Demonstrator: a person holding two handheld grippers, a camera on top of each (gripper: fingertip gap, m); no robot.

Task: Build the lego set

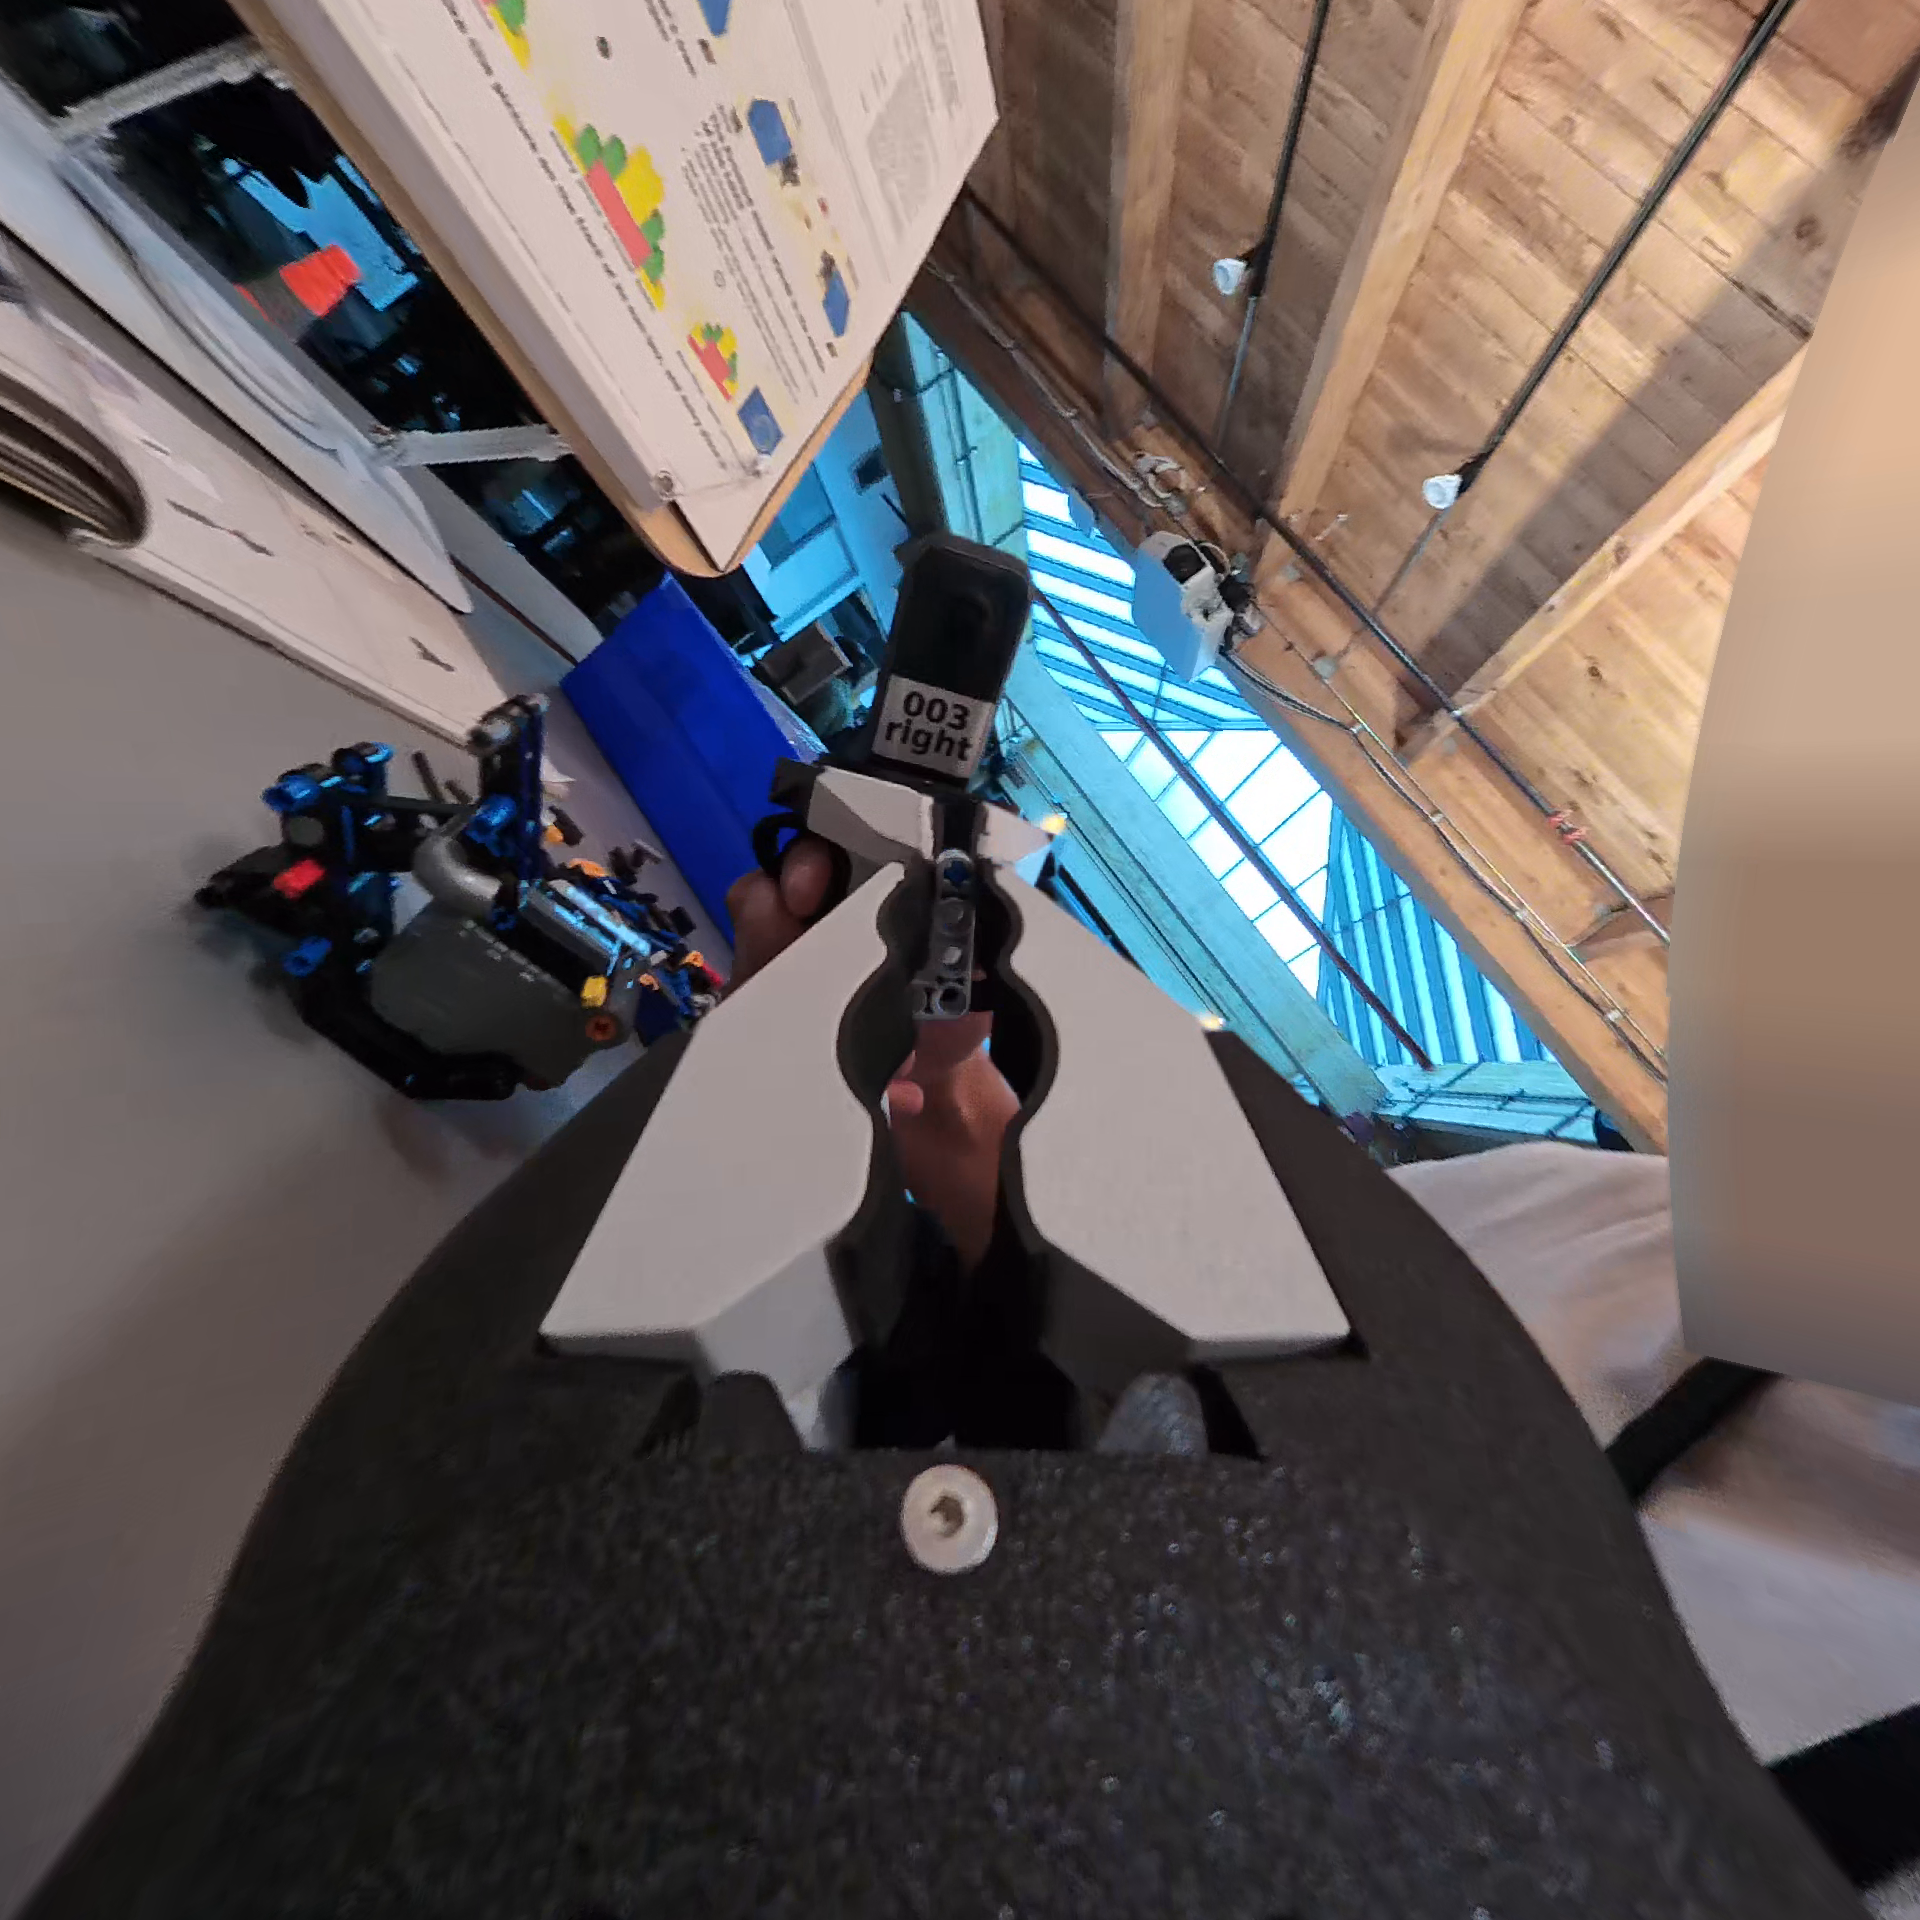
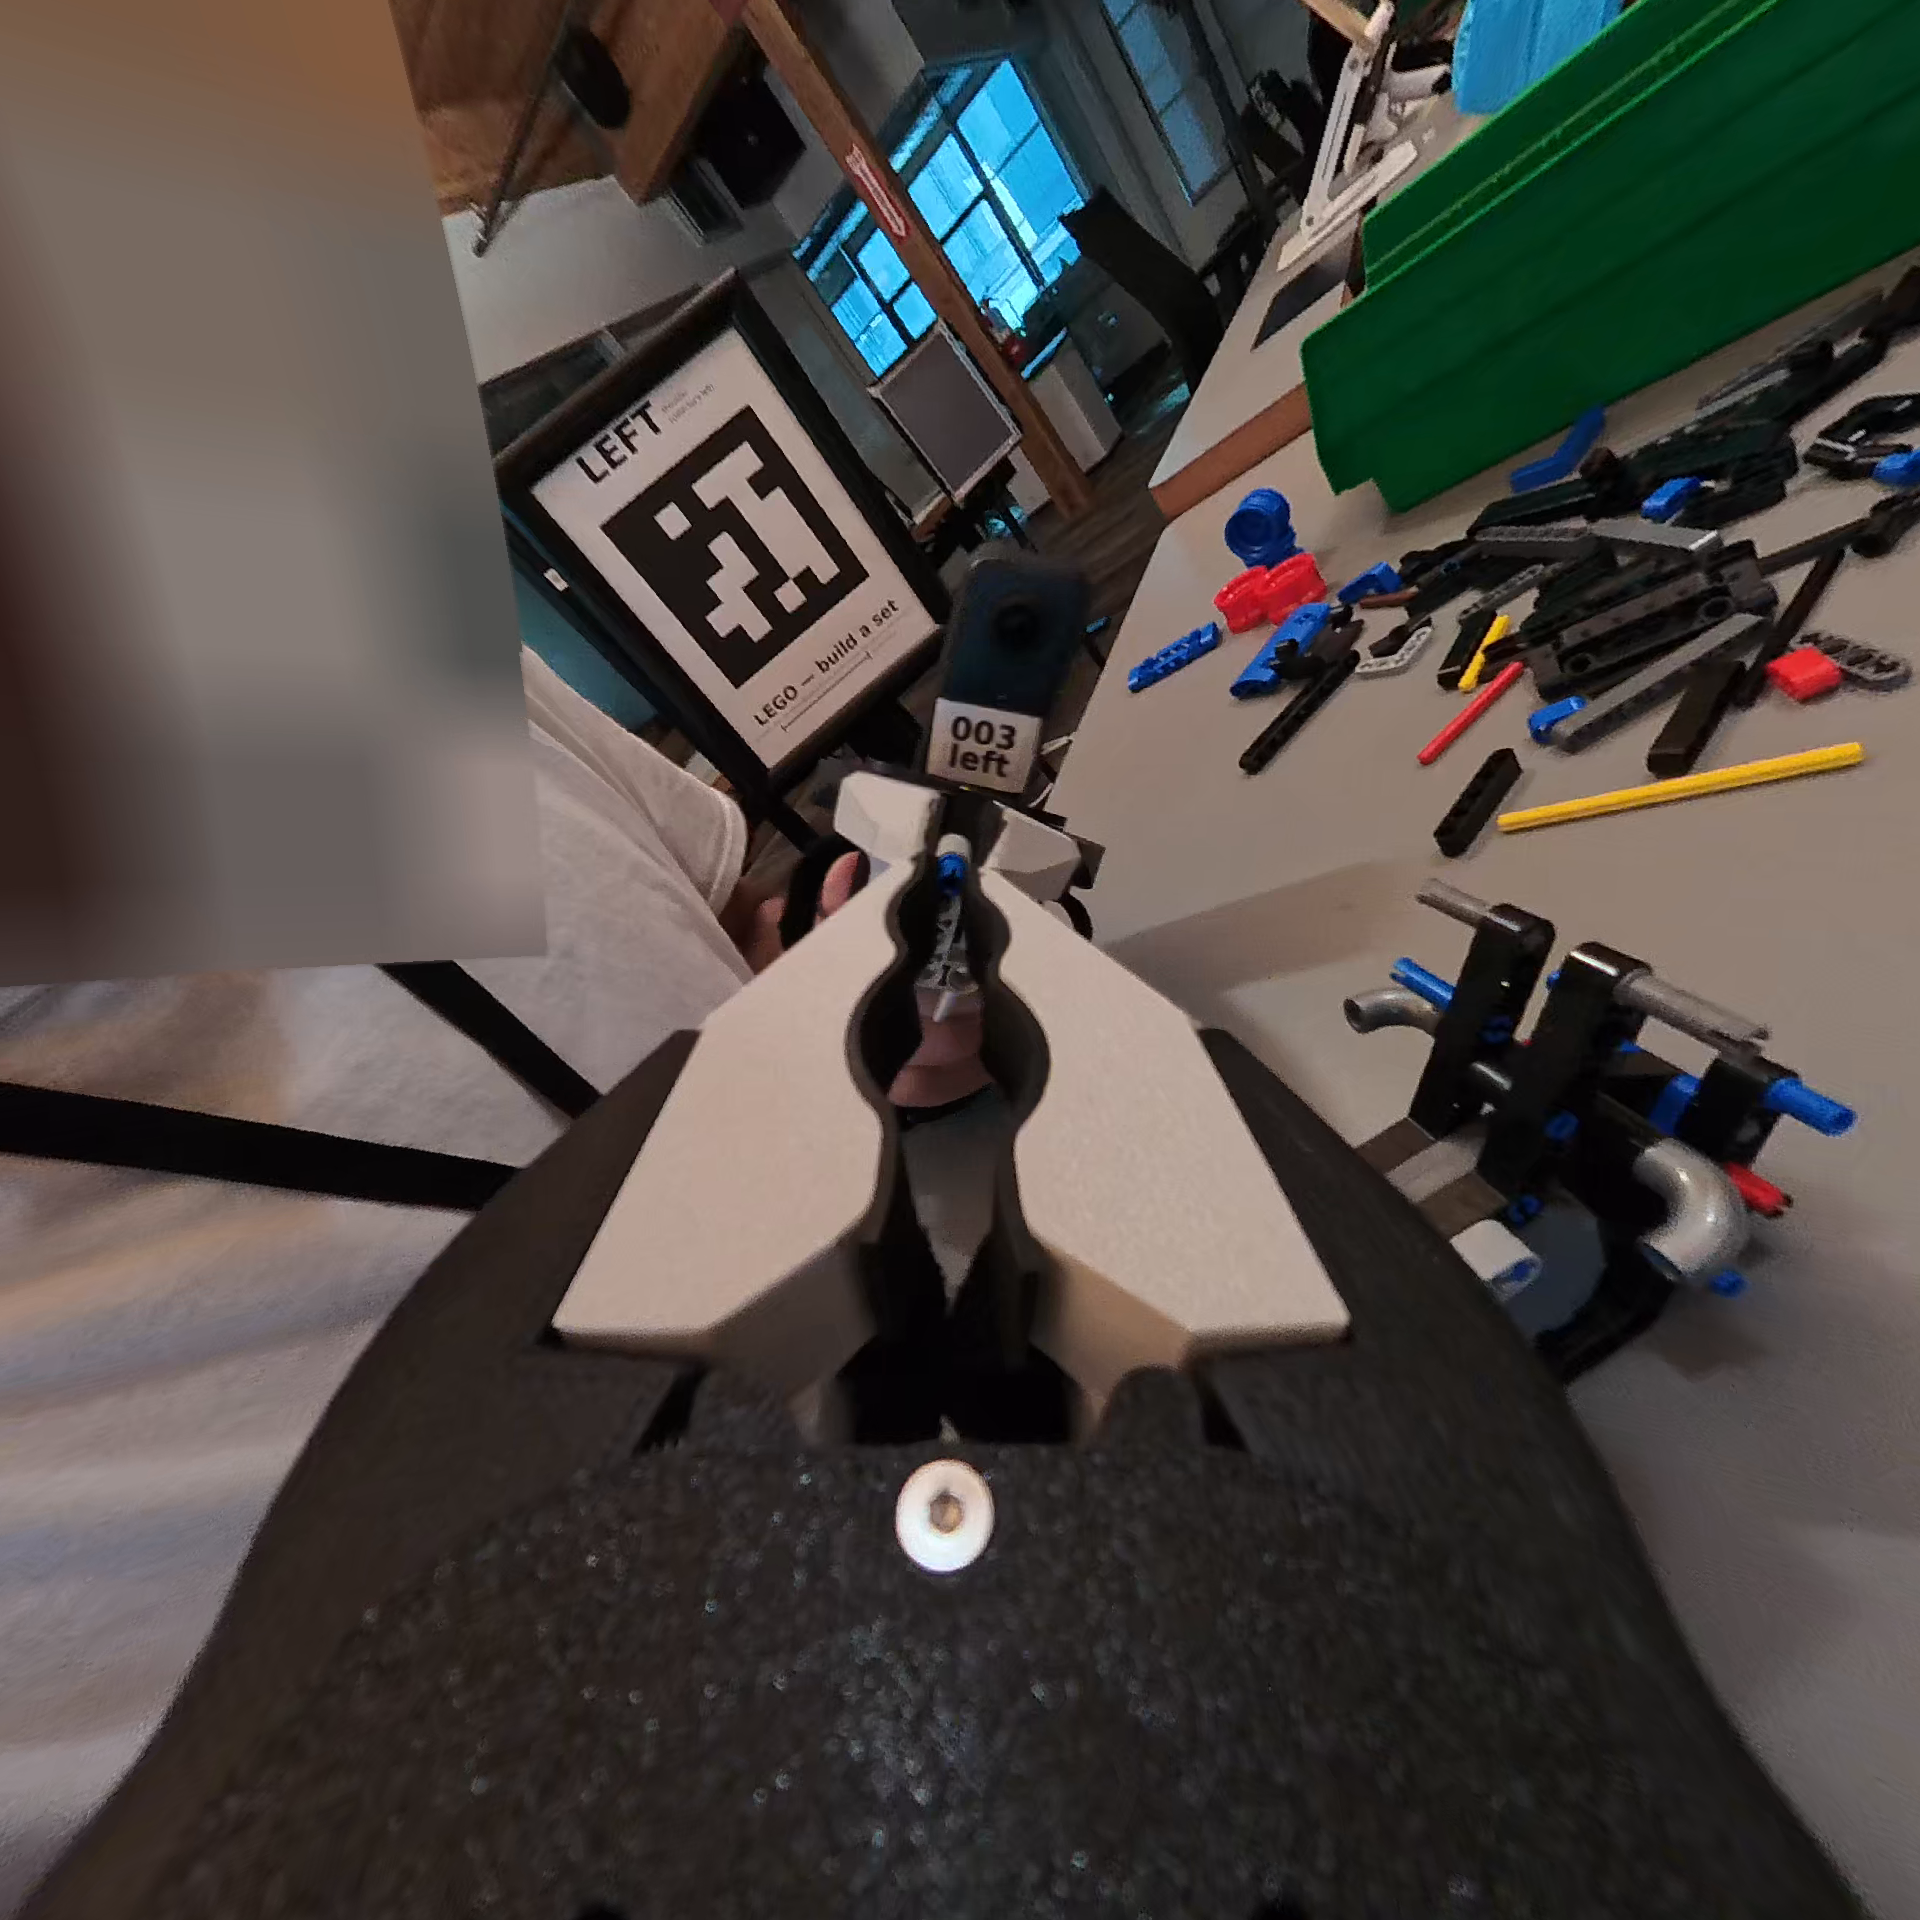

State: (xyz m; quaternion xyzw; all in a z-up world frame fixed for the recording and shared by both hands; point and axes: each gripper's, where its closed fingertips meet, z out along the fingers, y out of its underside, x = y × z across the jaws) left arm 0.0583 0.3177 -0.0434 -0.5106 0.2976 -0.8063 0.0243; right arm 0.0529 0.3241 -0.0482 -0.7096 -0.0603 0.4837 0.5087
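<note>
- Lego beam [image 1: 943,940], small and grey with a row of holes and a blue pin at its far end, is raised in the air between the two grippers, above the edge of the grey table [image 2: 1299,831].
- Left gripper [image 1: 940,935] is clenched on the beam near its fingertips; the right gripper [image 1: 935,821] faces it tip to tip.
- Right gripper, in its own view [image 2: 948,914], has its fingers nearly together on the same beam [image 2: 951,925]; the left gripper [image 2: 956,831] meets it head-on.
- I cannot tell which of the two bears most of the hold.
- Half-built model [image 2: 1590,1122], black with blue pins and silver curved pipes, stands on the table to the right, well apart from the beam.
- Loose parts [image 2: 1621,613], black, blue, red and grey, lie scattered farther back, with a long yellow rod [image 2: 1678,787] beside them.
- Green bin [image 2: 1610,312] sits behind that pile.
- Instruction board [image 1: 665,239] with coloured brick drawings shows in the left wrist view.
</note>
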